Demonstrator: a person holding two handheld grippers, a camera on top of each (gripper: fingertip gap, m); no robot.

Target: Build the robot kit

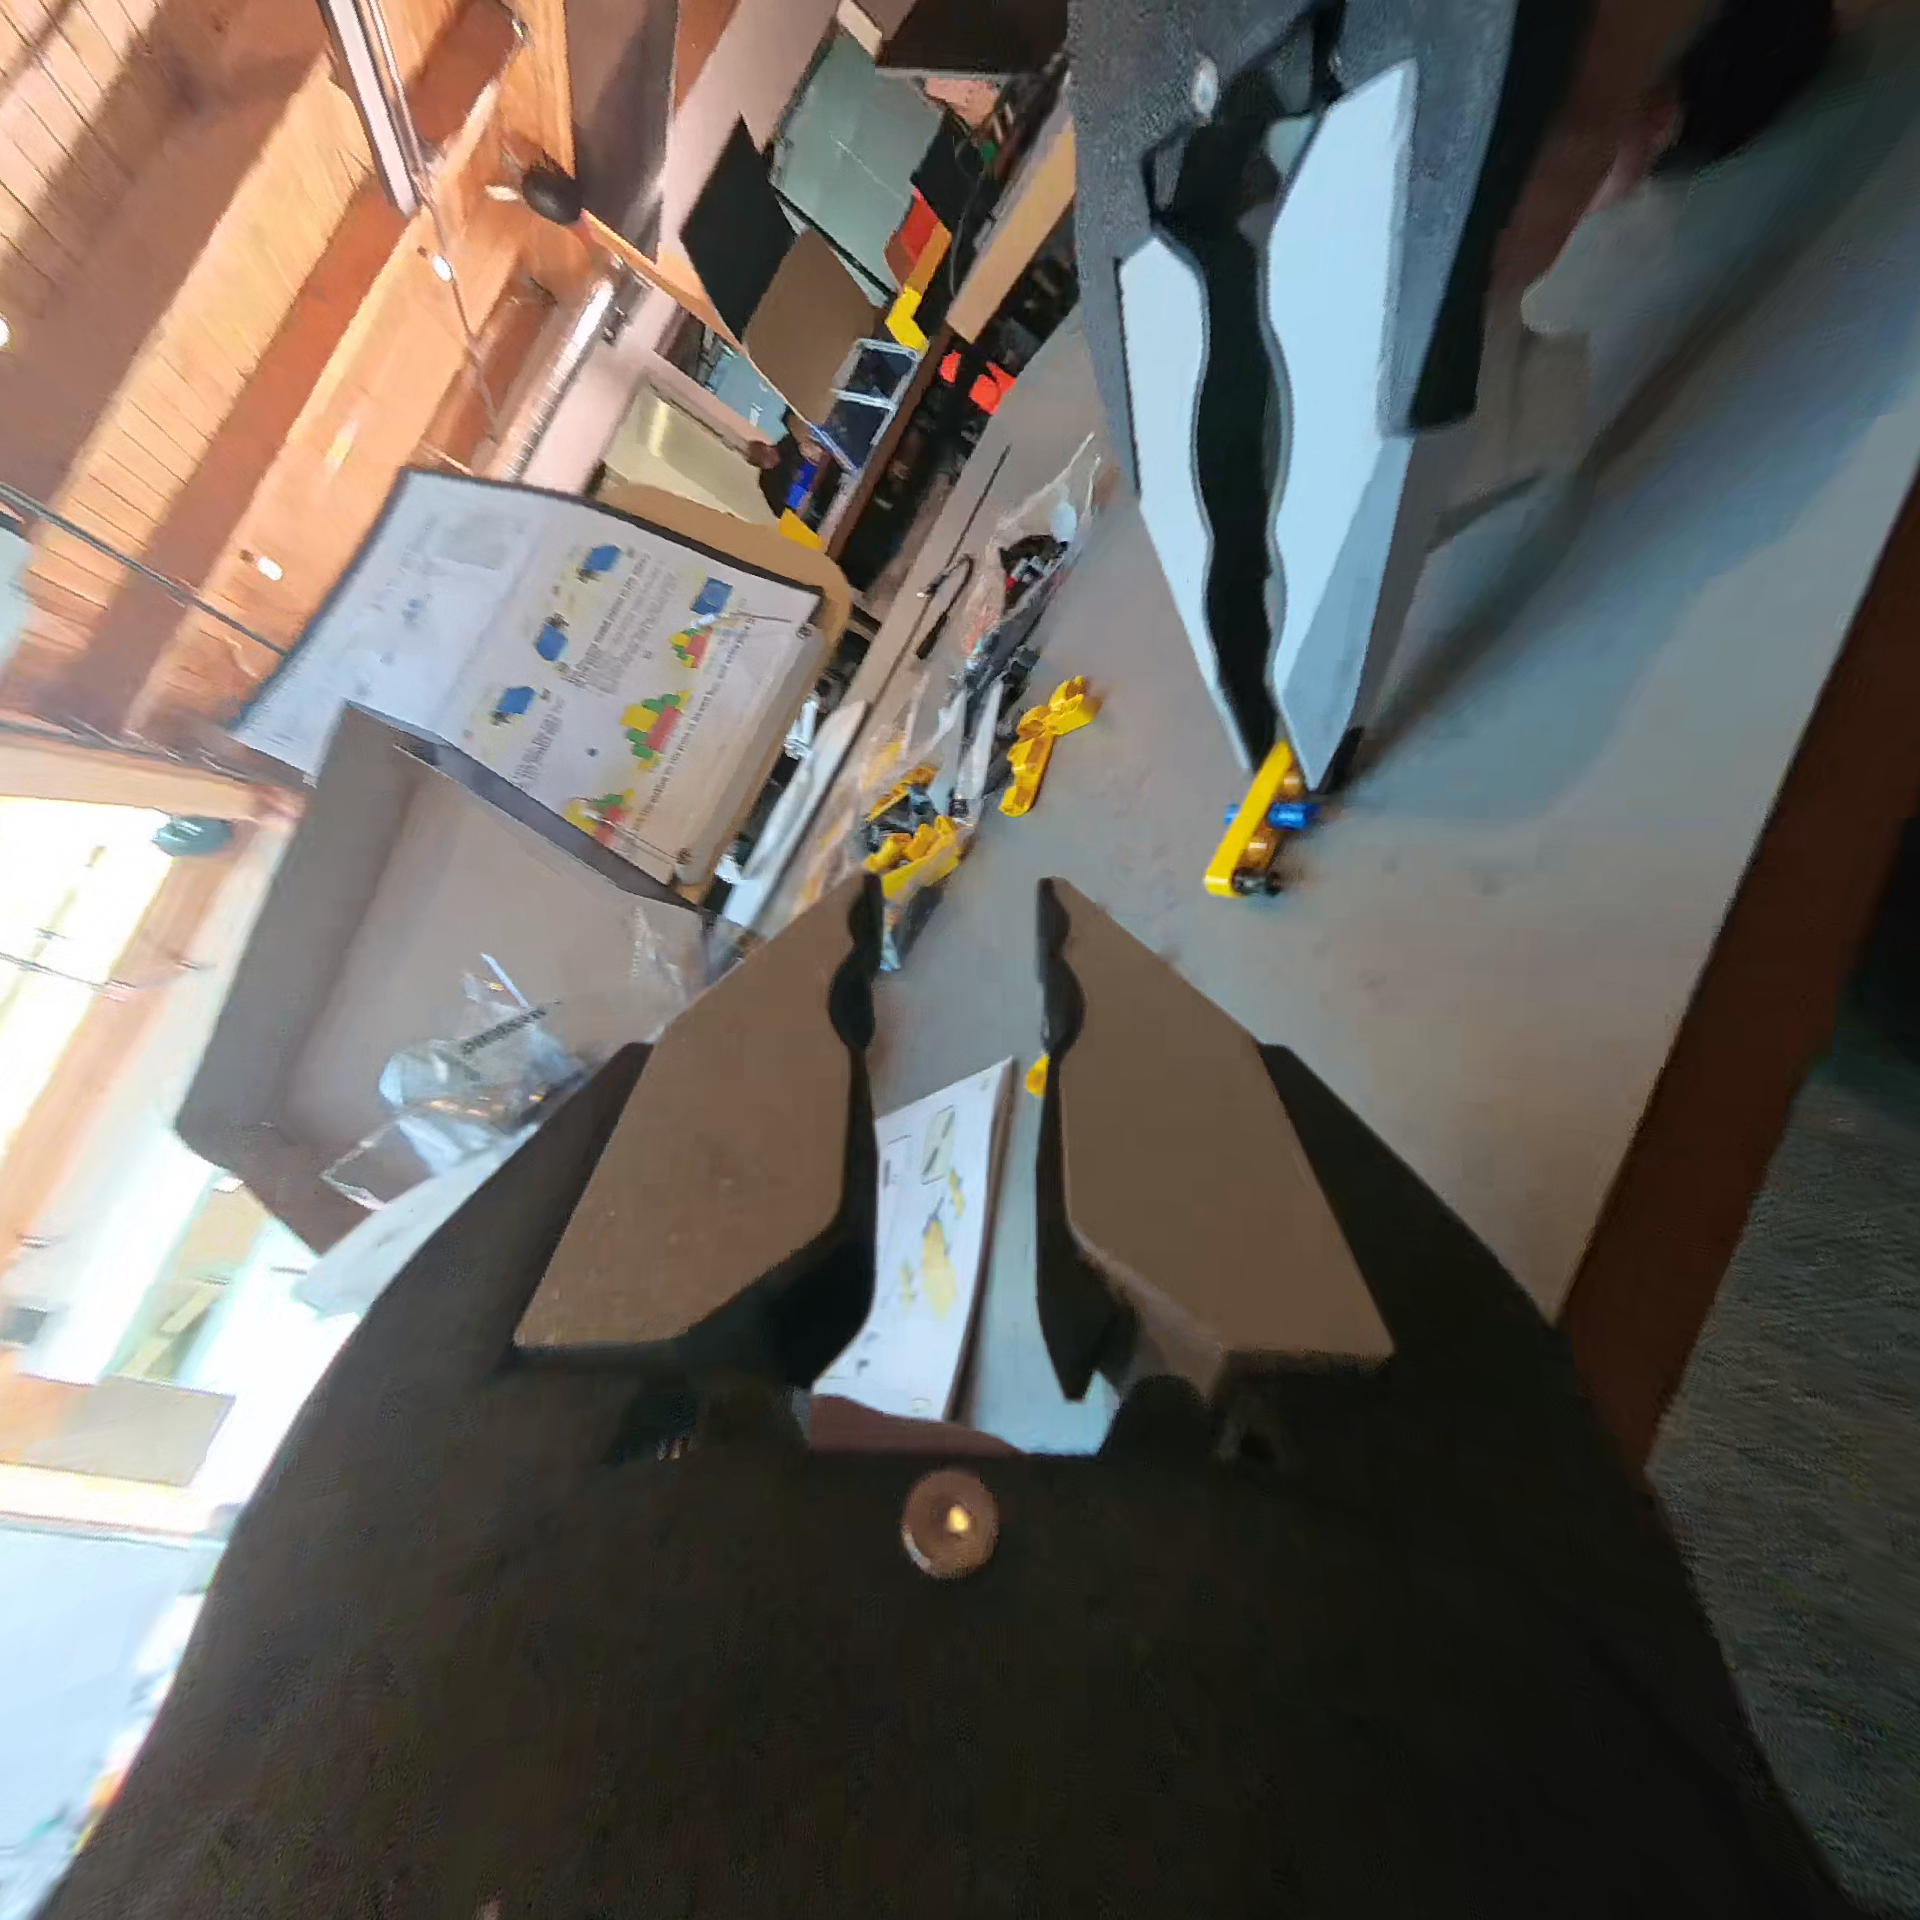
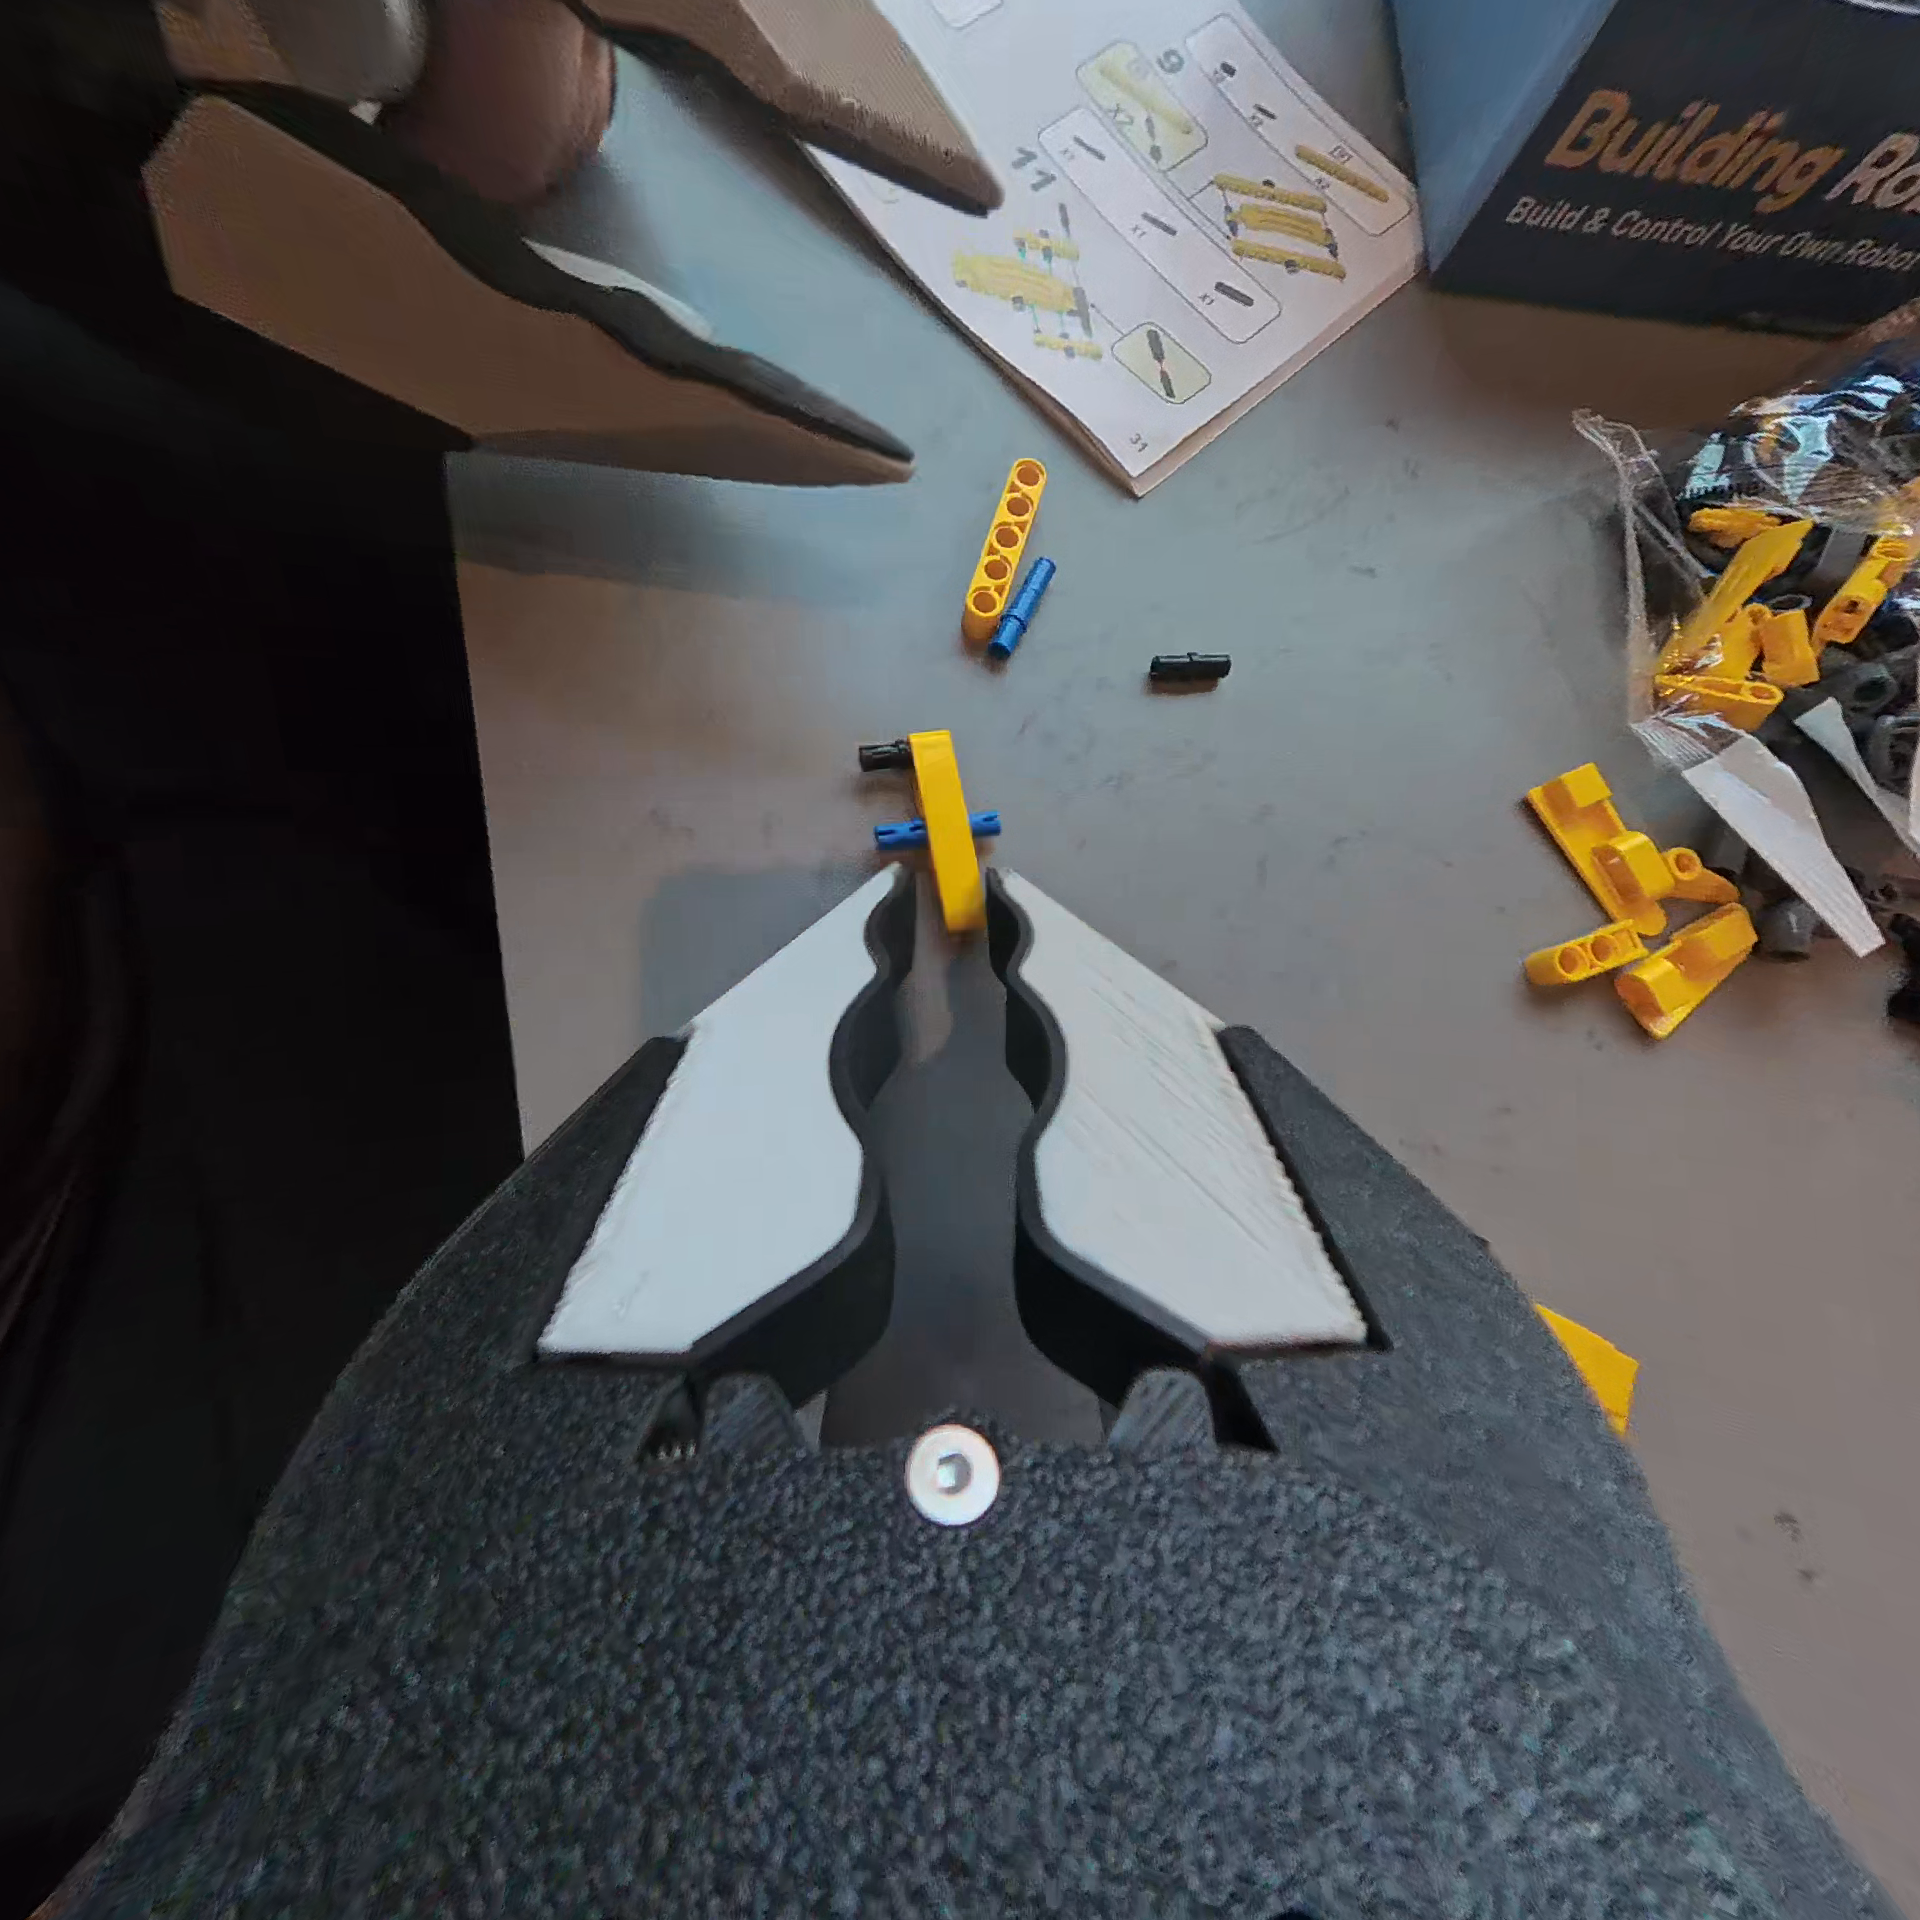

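While yellow beam [image 2: 943,831] is clamped edge-up between right gripper [image 2: 945,883] fingertips, only its near end is caught; grip judged shallow. Black pin [image 2: 883,754] and blue axle pin [image 2: 937,828] are seen seated through beam. Left gripper [image 1: 954,899] is held empty, fingers apart, above booklet [image 1: 940,1236]. Grey table [image 2: 1299,1039] lies close below. Loose beam [image 2: 1006,545], blue pin [image 2: 1021,608] are seen beyond.

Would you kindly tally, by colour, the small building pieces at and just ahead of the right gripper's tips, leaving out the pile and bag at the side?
Yellow: 2, the loose beam and the gripped beam in the right gripper.
Blue: 2, the loose blue pin and the fitted blue pin.
Black: 2, the loose black pin and the fitted black pin.
Total: 6
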